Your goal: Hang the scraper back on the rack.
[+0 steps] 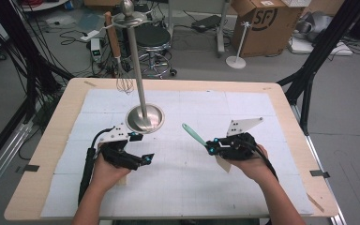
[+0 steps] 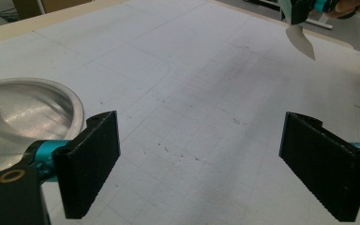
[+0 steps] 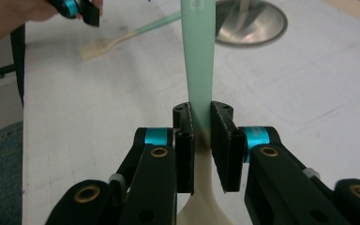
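Right gripper (image 3: 200, 140) pinches a spatula (image 3: 198, 61) at the neck, where the mint-green handle meets the cream blade; jaws pressed on it from both sides. In the high view the right gripper (image 1: 210, 146) is right of centre over the white mat (image 1: 243, 105), the spatula (image 1: 193, 133) handle pointing up-left toward the stand base (image 1: 145, 118), blade tip poking out below the hand, off the mat. Left gripper (image 2: 199, 159) jaws spread wide, nothing between them, bare mat under. In the high view the left gripper (image 1: 139, 147) is just below-left of the stand base. Upright pole stand (image 1: 136, 61) carries a whisk (image 1: 122, 70) hanging from its top ring. In the right gripper view a second spatula (image 3: 122, 40) lies flat on the mat near the left hand (image 3: 23, 14). Wooden table (image 1: 51, 140) edge frames the mat.
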Available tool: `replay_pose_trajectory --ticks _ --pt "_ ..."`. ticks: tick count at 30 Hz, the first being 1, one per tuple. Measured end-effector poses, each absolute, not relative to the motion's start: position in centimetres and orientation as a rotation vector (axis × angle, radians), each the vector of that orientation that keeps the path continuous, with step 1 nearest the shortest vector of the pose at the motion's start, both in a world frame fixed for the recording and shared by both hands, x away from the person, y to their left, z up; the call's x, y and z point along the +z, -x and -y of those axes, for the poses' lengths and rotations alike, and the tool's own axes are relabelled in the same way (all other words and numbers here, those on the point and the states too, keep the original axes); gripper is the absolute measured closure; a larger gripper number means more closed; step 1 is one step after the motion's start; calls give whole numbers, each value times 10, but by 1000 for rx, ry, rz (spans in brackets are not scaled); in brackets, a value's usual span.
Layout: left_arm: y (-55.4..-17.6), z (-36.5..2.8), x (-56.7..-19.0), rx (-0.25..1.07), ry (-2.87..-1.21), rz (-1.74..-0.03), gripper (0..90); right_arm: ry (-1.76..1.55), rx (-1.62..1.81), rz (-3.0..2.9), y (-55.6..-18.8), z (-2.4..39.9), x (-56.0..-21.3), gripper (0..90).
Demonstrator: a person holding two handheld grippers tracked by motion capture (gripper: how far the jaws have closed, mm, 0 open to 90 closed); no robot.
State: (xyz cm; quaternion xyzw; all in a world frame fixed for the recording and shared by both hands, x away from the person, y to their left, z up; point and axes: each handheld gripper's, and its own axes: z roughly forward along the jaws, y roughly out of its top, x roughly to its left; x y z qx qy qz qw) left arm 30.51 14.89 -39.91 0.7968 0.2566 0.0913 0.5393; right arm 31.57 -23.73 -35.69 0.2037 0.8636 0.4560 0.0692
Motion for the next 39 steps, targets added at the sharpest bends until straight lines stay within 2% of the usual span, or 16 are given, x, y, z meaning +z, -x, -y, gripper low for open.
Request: replay_pose_trajectory --ticks 10,27,39 --pt "-304 -150 -397 219 -1884 -607 132 -572 1473 -2542 -329 230 -325 803" --pt "-303 -152 -396 219 -1883 -601 132 -456 1546 -2533 -355 217 -298 803" --pt "-304 -153 -396 218 -1881 -602 132 -281 1605 -2536 -377 198 -265 803"
